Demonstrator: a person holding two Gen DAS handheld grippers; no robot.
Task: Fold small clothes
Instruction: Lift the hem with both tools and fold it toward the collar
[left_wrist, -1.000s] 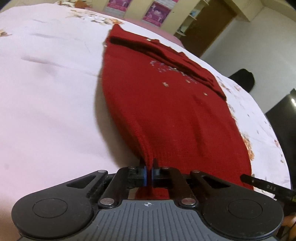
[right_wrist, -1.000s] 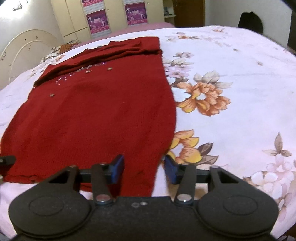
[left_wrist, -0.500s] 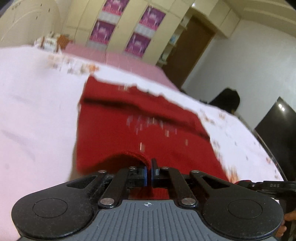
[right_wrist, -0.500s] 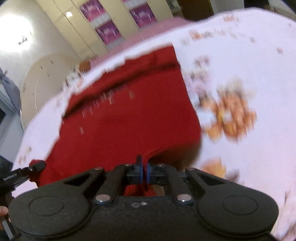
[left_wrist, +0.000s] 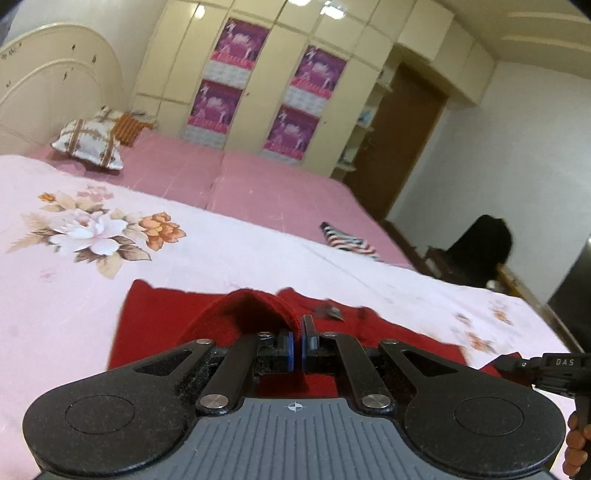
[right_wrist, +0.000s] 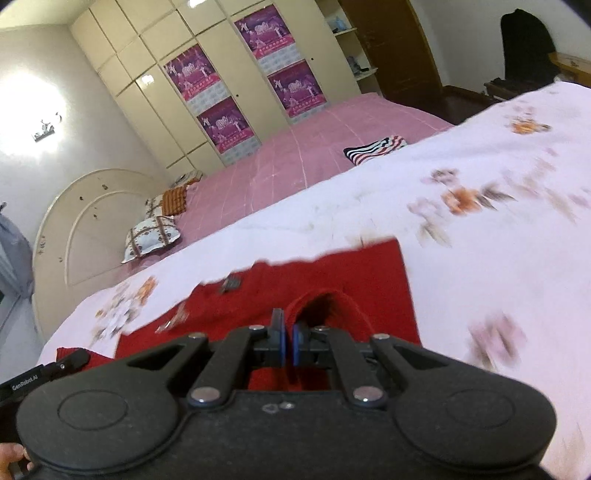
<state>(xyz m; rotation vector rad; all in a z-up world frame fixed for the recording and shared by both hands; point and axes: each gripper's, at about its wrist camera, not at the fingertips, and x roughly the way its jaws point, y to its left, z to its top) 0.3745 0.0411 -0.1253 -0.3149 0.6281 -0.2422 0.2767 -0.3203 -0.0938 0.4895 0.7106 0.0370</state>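
On the bed, one red sweater (left_wrist: 155, 325) lies spread over the floral bedspread (left_wrist: 74, 236), with part of it lifted by two grippers. The left gripper (left_wrist: 297, 341) has its fingers pressed together on a raised loop of the sweater's edge, which arches up just left of the fingertips. The right gripper (right_wrist: 287, 341) is likewise clamped on a hooped fold of the same sweater (right_wrist: 354, 273), and the cloth curls up to the right of its fingers.

At the far left stand the curved cream headboard (left_wrist: 55, 85) and two pillows (left_wrist: 88, 142). One striped folded cloth (left_wrist: 349, 242) rests apart on the pink sheet (left_wrist: 240, 184), near the bedspread's far edge. Four purple posters (left_wrist: 240, 40) hang on the wardrobe doors (left_wrist: 173, 66). Bare bedspread stretches left of the sweater in the left view and right of it in the right view.
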